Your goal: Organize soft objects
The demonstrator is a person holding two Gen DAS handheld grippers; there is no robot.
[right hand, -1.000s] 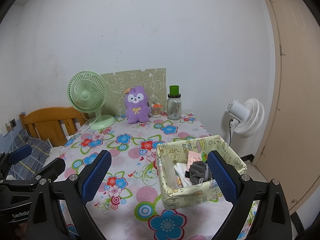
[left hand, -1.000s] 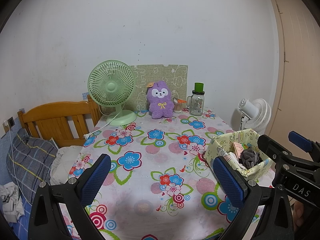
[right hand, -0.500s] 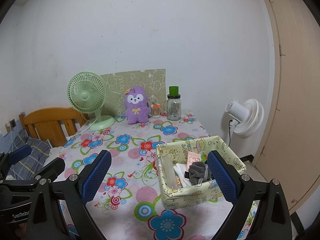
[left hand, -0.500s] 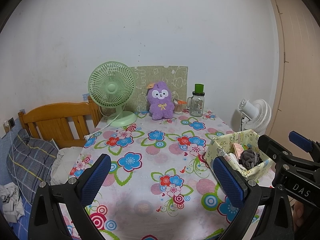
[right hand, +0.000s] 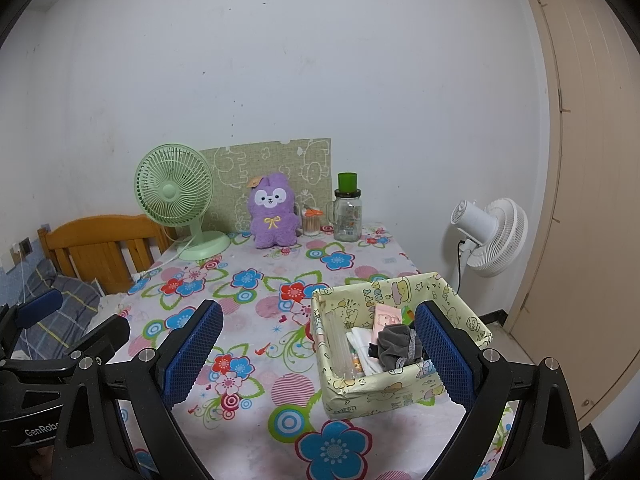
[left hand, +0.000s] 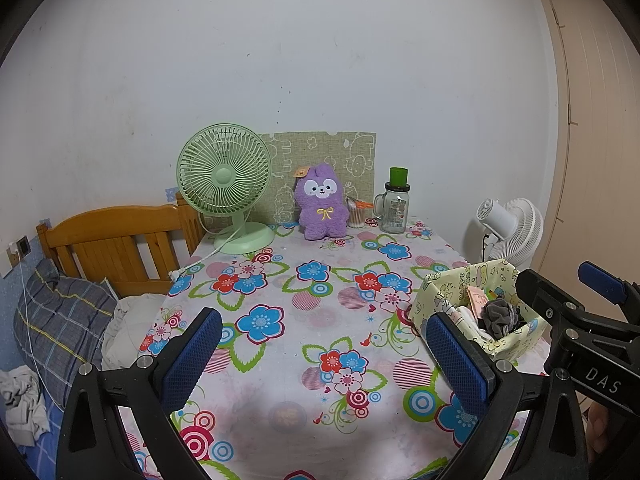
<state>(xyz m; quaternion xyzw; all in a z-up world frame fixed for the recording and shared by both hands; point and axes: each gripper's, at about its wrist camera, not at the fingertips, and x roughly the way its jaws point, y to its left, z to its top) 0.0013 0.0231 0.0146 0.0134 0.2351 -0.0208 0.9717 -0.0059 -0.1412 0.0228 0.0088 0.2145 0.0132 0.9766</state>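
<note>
A purple plush bunny [left hand: 321, 206] [right hand: 273, 211] sits upright at the far end of the flowered table [left hand: 304, 320] [right hand: 256, 320], against a green patterned board. A pale yellow patterned box [right hand: 400, 340] [left hand: 476, 308] stands at the near right and holds a grey cloth bundle [right hand: 398, 348], white cloth and a pink packet. My left gripper [left hand: 324, 354] is open and empty above the near table edge. My right gripper [right hand: 316, 354] is open and empty, its right finger [right hand: 444, 356] in front of the box.
A green desk fan [left hand: 226, 192] with its cord and a glass jar with a green lid [left hand: 396, 208] stand at the far end. A white floor fan [left hand: 510, 232] is right of the table, a wooden bed headboard [left hand: 116, 236] and pillow left.
</note>
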